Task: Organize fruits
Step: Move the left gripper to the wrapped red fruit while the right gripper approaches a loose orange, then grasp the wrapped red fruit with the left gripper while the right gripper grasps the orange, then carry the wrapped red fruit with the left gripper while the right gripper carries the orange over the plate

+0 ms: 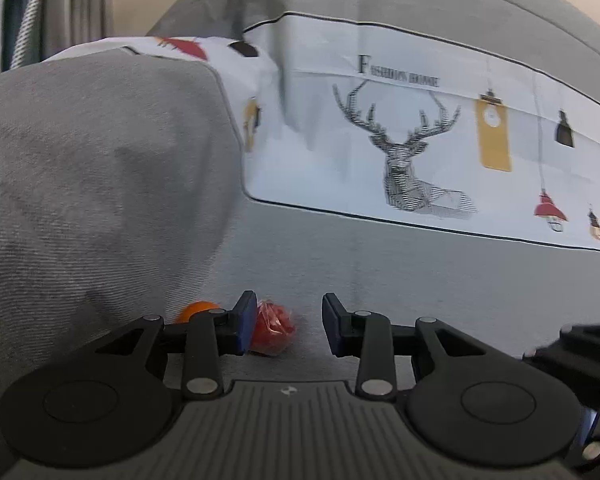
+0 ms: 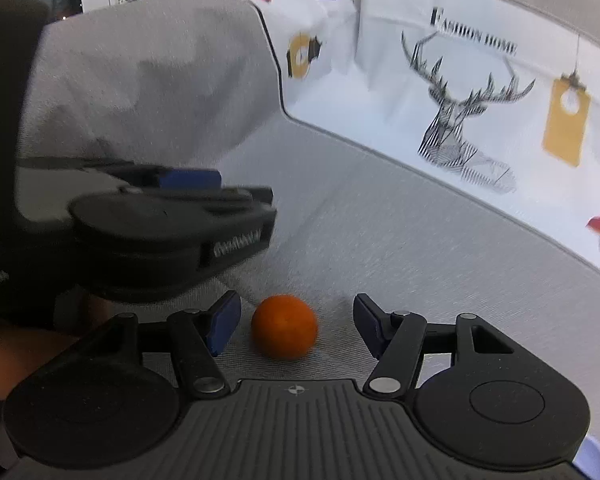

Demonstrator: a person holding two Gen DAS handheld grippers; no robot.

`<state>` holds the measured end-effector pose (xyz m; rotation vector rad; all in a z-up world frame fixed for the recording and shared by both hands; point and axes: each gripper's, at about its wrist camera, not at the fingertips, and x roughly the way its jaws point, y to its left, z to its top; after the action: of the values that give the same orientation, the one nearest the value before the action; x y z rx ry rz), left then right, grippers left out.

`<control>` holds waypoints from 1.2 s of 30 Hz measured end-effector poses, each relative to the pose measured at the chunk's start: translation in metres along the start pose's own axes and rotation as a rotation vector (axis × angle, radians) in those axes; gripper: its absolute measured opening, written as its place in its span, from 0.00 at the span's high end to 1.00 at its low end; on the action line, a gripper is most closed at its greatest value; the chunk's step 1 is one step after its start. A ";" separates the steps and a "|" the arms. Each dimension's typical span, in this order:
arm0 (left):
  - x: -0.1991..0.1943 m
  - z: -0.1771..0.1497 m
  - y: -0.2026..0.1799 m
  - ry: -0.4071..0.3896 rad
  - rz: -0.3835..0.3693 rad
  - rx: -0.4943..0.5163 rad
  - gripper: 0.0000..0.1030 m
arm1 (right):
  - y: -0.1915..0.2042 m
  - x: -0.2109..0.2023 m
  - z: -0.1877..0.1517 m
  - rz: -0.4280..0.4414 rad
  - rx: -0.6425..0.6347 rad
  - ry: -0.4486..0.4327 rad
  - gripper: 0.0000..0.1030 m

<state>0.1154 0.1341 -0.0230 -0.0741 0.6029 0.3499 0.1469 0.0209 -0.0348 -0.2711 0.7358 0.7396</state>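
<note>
Fruit sorting looks barely begun: an orange [image 2: 284, 327] lies loose on the grey sofa seat [image 2: 400, 232], between the spread jaws of the right hand-held gripper [image 2: 296, 324], untouched. The left hand-held gripper [image 1: 289, 326] is also spread, a red wrapped fruit [image 1: 274, 332] just beside its left finger. A cushion [image 2: 140, 80] crowds the left; open seat lies rightward to the printed backrest [image 2: 460, 92].
</note>
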 end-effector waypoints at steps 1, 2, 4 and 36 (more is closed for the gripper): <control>0.002 0.001 0.001 0.007 0.011 -0.004 0.62 | 0.001 0.003 -0.001 0.003 -0.001 0.005 0.39; 0.003 0.000 0.004 0.016 0.019 -0.011 0.62 | 0.002 0.006 -0.001 0.002 -0.007 0.008 0.43; 0.005 0.000 0.006 0.021 0.034 -0.014 0.62 | 0.004 0.010 -0.002 -0.006 -0.023 0.013 0.57; -0.134 -0.008 -0.009 -0.160 -0.216 -0.051 0.74 | -0.068 -0.198 -0.051 -0.188 0.200 -0.180 0.66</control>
<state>0.0113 0.0844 0.0460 -0.1573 0.4233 0.1600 0.0677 -0.1537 0.0639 -0.0885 0.5991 0.5003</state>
